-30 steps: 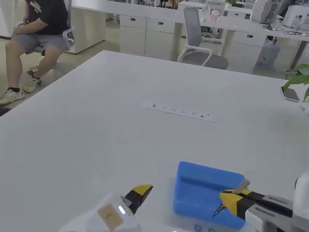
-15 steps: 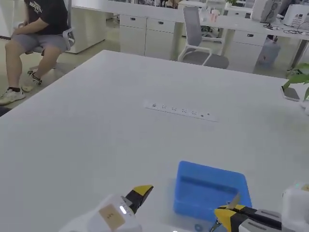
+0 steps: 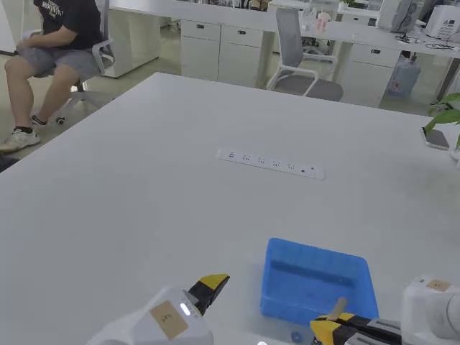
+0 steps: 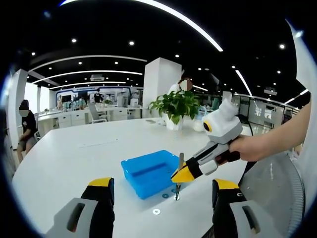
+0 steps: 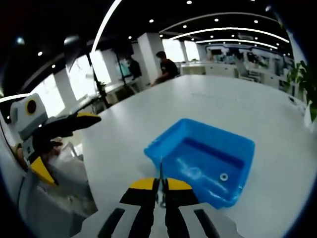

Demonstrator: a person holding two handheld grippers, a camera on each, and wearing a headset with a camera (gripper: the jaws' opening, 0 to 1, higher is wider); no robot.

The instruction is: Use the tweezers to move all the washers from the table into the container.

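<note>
The worktop (image 3: 144,187) was white, broad and matt. A white power strip (image 3: 271,164) lay flat near its middle, sockets facing up. A blue container (image 3: 316,250), rectangular and open-topped, sat on the near part of the surface, well apart from the strip. One washer (image 4: 156,211) lay flat on the bare surface near the container's corner. A second washer (image 4: 165,196) lay just beside the container's wall. A potted plant (image 4: 174,106) stood near the worktop's edge.
</note>
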